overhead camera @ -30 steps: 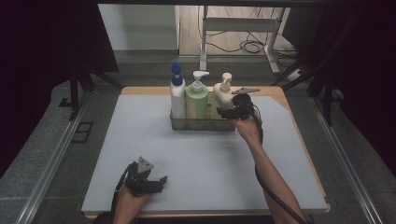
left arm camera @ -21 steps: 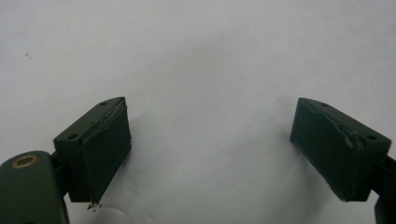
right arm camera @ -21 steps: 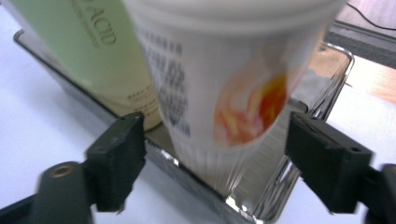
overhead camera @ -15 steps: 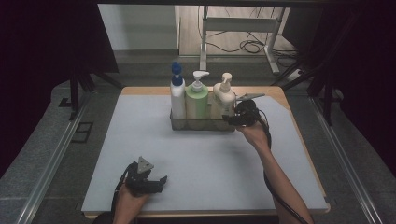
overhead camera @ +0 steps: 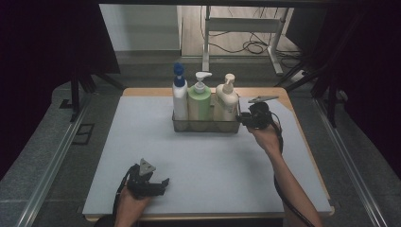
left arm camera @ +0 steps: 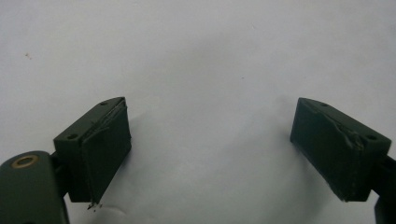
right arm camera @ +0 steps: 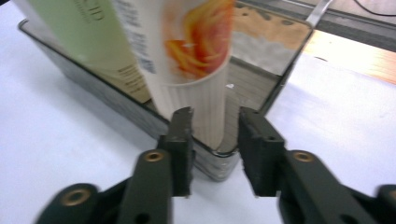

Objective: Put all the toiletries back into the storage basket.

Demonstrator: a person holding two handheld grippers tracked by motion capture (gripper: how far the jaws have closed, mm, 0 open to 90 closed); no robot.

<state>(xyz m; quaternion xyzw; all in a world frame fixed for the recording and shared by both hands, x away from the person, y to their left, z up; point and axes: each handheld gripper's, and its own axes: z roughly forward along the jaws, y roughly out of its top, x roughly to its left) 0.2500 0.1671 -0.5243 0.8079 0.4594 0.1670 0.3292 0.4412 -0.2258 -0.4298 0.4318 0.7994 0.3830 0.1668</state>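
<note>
Grey mat (overhead camera: 142, 137) covers the wooden bench (overhead camera: 302, 142), and on it near the front edge the left tongs (overhead camera: 161, 182) rest low with jaws spread wide and nothing between them. At the far side the right tongs (right arm camera: 214, 140) have just been closing around a corner of the clear tray (overhead camera: 208, 126); whether the pads already press on its wall cannot be told. Inside the tray stand three pump bottles in a row: a white bottle with a blue pump (overhead camera: 179, 97), a green bottle (overhead camera: 199, 101), and a cream bottle (overhead camera: 227, 101) closest to the right tongs. Beyond the bench lie cables (overhead camera: 246, 47) on the floor beside a metal stand (overhead camera: 246, 26), with dark curtains at both sides.
</note>
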